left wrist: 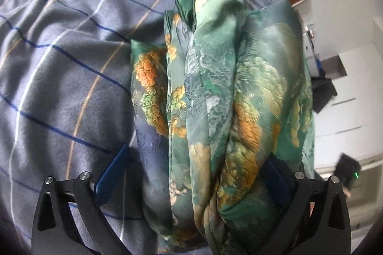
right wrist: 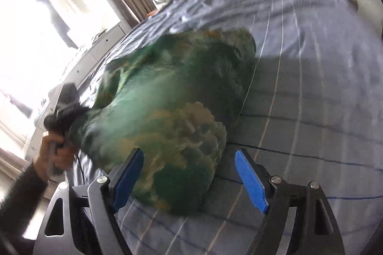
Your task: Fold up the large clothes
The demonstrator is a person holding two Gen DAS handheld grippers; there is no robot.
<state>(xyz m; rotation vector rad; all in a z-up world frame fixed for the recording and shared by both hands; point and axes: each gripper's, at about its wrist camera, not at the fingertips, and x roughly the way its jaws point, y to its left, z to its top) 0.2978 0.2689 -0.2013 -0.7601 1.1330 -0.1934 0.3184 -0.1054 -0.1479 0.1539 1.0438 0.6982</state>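
A green satin garment printed with orange and pale floral clusters [left wrist: 215,92] is seen lying in a long, bunched bundle on a grey-blue bedspread crossed by dark blue, white and tan stripes [left wrist: 59,63]. In the left wrist view the bundle is gathered into several loose lengthwise folds, and its near end lies between the blue-padded fingers of the left gripper [left wrist: 198,173]. The jaws are spread wide; the left pad stands clear of the cloth, while the right pad is partly hidden behind a fold, so contact there cannot be settled, and the cloth reads as released rather than pinched. In the blurred right wrist view the right gripper [right wrist: 189,176] is held open beside the near end of the bundle, with one pad at the cloth's edge and the other over bare bedspread. At the bundle's far end a hand in a dark sleeve [right wrist: 51,154] is seen on the other tool.

The slippery folds are judged likely to slide apart, so a single layer could be caught and the stack dragged askew.
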